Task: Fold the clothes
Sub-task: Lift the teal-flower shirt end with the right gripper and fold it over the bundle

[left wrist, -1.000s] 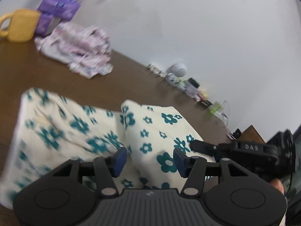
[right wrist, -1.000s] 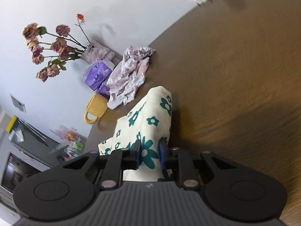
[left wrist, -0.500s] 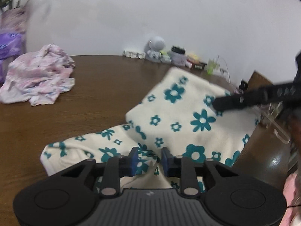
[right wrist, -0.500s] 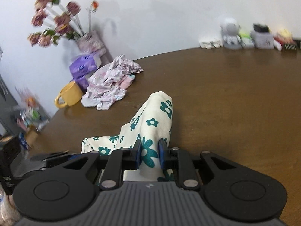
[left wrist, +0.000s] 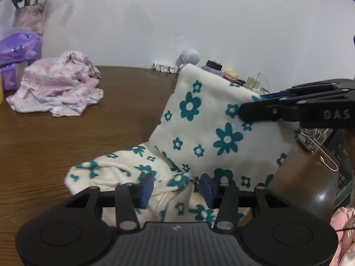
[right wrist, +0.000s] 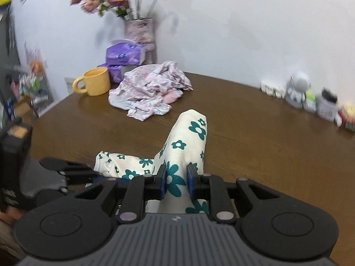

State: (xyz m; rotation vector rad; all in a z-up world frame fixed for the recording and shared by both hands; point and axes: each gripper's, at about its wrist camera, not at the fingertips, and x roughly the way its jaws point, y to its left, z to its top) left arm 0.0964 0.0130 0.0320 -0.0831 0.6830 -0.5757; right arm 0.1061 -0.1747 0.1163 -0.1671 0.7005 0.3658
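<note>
A cream cloth with teal flowers (left wrist: 199,133) lies partly on the brown table (left wrist: 66,144), one part lifted into a slanted sheet. My right gripper (right wrist: 176,180) is shut on a fold of that cloth (right wrist: 188,137) and holds it up. In the left wrist view the right gripper (left wrist: 253,108) pinches the sheet's upper right edge. My left gripper (left wrist: 176,187) hangs low over the bunched lower part. Its jaws are opening, with cloth lying between the blue pads (left wrist: 146,187) and loose from them. The left gripper (right wrist: 66,170) also shows at the left of the right wrist view.
A crumpled pink patterned garment (right wrist: 150,90) lies further back on the table. Behind it stand a yellow mug (right wrist: 95,84), purple tissue packs (right wrist: 124,55) and a vase of flowers (right wrist: 138,33). Small trinkets (right wrist: 297,88) line the wall at the right.
The right gripper rose and rolled upright, lifting the floral cloth into a sheet. The left gripper swung round, closed on the bunched lower cloth, then spread its jaws again.
</note>
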